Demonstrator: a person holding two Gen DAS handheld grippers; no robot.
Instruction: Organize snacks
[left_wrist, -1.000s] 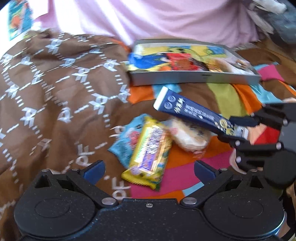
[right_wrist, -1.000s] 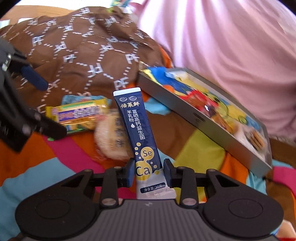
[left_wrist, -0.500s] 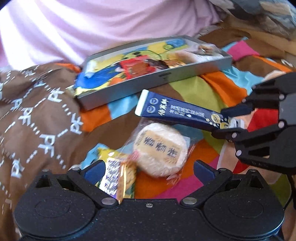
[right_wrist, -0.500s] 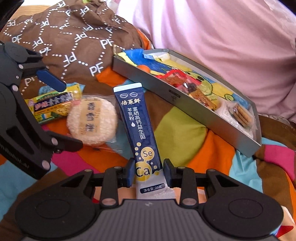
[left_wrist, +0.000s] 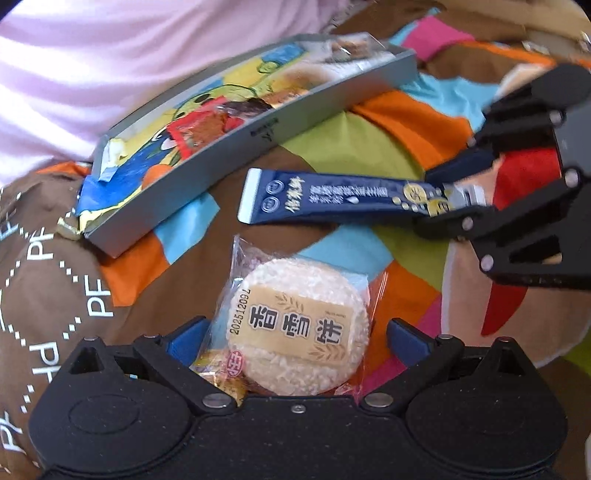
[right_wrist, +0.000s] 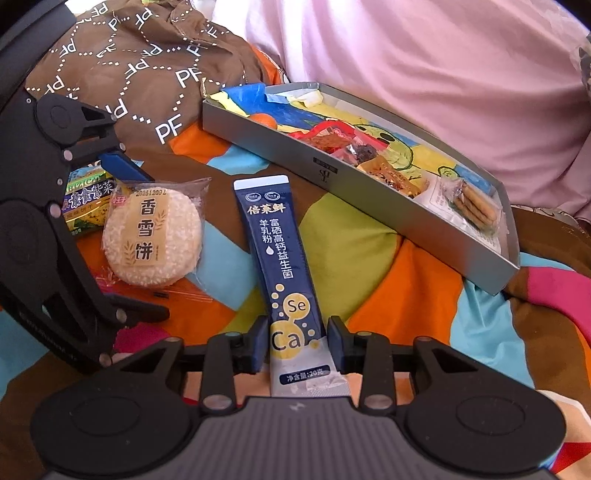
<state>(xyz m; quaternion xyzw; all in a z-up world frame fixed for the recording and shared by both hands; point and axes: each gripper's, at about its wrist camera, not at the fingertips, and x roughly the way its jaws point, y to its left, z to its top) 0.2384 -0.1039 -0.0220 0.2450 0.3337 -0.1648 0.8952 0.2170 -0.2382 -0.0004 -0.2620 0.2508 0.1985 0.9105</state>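
Navy sachet (right_wrist: 281, 258), grey tray (right_wrist: 369, 199), multicoloured patchwork blanket (right_wrist: 406, 295).

Left gripper (left_wrist: 295, 334): matte black, finely speckled body w/ two round domed housings, angular linkage arms, silver pivot pins, small centre screw. Fingers (left_wrist: 406, 334) tipped w/ blue pads.

Right gripper (right_wrist: 297, 341): same black linkages + silver pins, two round housings, but centre plate grey, ribbed, w/ small pale mark near top edge. Blue pads (right_wrist: 334, 341) on inner finger faces. Faint embossed lettering on one gripper's side arm, unreadable.
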